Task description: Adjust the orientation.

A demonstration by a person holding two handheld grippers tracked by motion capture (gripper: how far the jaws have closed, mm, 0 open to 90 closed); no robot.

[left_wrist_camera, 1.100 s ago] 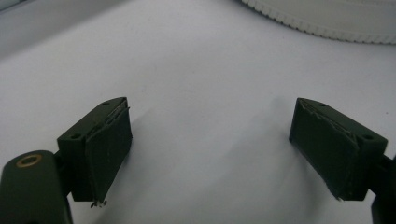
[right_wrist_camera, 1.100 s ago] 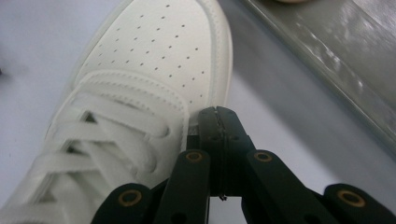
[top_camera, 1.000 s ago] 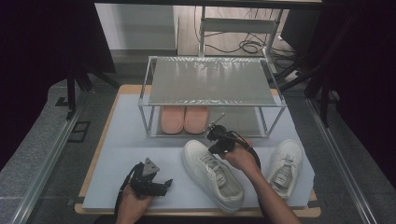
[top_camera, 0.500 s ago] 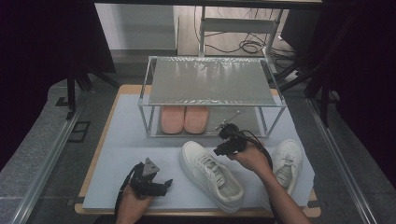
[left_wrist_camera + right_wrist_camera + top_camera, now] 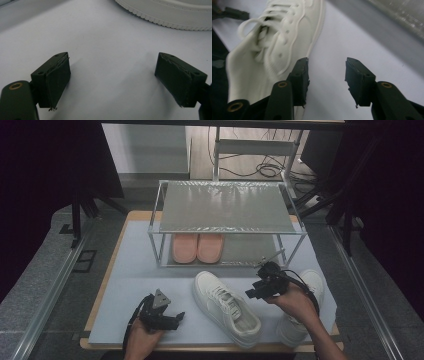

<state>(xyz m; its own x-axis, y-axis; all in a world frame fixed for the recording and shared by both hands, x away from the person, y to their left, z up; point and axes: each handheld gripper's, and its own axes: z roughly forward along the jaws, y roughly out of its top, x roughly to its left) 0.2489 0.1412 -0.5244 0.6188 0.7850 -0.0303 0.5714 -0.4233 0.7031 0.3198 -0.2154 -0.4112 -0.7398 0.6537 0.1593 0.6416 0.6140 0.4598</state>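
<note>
High view: right tool [image 5: 255, 287], jaws just parted and empty, hovers level beside the sneaker [image 5: 226, 307].

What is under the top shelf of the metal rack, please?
On the lower level of the metal rack stands a pair of pink slippers, side by side at its left part. Their far ends are covered by the top shelf.

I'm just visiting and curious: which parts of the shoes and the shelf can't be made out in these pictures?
- Second white sneaker, high view: largely covered by the right hand and right claw.
- Middle white sneaker, right gripper view: blurred, toe cut off by the top edge.
- Pink slippers, high view: far ends hidden under the rack shelf.
</note>
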